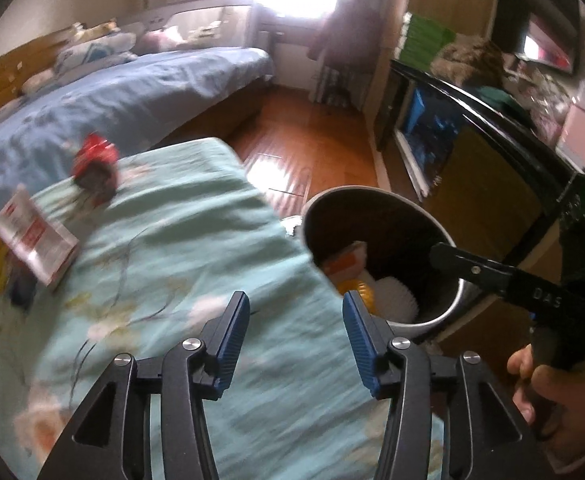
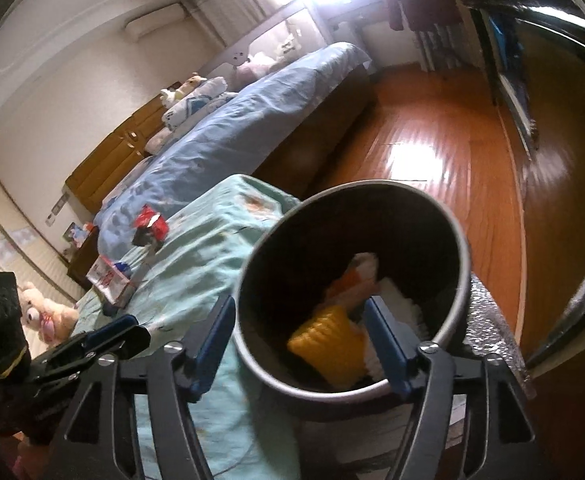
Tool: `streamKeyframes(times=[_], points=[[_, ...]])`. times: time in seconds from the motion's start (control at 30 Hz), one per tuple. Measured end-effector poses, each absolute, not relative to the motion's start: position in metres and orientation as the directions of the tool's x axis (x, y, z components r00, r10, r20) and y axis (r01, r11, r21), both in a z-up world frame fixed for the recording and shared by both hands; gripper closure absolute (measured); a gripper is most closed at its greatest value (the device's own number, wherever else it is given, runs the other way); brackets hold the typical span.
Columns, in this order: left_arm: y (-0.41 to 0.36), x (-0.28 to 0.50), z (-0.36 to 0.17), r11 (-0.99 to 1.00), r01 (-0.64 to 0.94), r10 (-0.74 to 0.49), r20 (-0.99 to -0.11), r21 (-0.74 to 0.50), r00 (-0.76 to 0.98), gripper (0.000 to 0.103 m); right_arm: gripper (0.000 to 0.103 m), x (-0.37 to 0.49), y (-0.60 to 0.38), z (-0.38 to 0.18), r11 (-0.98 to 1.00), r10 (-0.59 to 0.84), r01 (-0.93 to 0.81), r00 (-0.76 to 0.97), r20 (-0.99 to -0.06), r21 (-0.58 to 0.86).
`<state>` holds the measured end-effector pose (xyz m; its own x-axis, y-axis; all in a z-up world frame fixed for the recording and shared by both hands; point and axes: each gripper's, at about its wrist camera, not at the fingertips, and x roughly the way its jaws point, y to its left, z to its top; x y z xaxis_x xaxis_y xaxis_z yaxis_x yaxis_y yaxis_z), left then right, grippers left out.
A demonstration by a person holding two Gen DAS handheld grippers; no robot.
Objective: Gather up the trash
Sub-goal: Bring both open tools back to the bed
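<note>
Left wrist view, read from its left edge across: at nine o'clock a white-and-red packet lay flat on the pale green bedspread, with a crumpled red-and-black wrapper just beyond it at about ten o'clock. Both were loose and well apart from any tool. At six o'clock the left gripper stood with its blue pads parted and nothing between them, hanging over bare cloth. Right of centre, at about three o'clock, the dark bin sat just beside the cloth's edge, already holding a yellow piece, an orange-and-white piece and something white. The other tool reached in from the right rim over the bin, a hand on its handle.

Right wrist view showed the same pieces: the packet at nine o'clock, the wrapper above it toward ten, the left tool at seven. The right gripper sat at six, jaws spread and empty, straddling the bin's near rim.

The next pick looked like one of the two pieces on the cloth. To do it well, the left tool should come down low on the wrapper, pinch the crumple itself and not the bedspread, then carry it fully over the rim before letting go. The flat packet would likely need an edge-on approach.
</note>
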<state>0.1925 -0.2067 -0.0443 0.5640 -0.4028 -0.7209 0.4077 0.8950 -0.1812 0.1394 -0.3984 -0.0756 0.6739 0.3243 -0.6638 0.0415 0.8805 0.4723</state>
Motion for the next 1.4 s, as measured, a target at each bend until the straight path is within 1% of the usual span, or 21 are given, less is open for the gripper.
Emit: streamKeyframes(times=[0.13, 0.4, 0.87, 1.4], points=[[-0.176, 0.182, -0.047, 0.913, 0.347, -0.39, -0.714, -0.216, 0.581, 0.051, 0.028, 0.138, -0.38, -0.07, 0.879, 0.354, 0.0, 0.671, -0.652, 0.477], [-0.122, 0.164, -0.046, 0.941, 0.242, -0.338, -0.711, -0.236, 0.617, 0.05, 0.023, 0.145, -0.337, -0.067, 0.869, 0.422, -0.082, 0.637, -0.644, 0.488], [-0.049, 0.15, -0.047, 0.959, 0.101, -0.265, -0.717, -0.264, 0.644, 0.05, 0.023, 0.161, -0.269, -0.071, 0.868, 0.472, -0.18, 0.586, -0.658, 0.462], [0.006, 0.175, -0.055, 0.962, 0.0, -0.204, -0.72, -0.272, 0.663, 0.05, 0.023, 0.198, -0.228, -0.076, 0.867, 0.491, -0.239, 0.566, -0.662, 0.438]])
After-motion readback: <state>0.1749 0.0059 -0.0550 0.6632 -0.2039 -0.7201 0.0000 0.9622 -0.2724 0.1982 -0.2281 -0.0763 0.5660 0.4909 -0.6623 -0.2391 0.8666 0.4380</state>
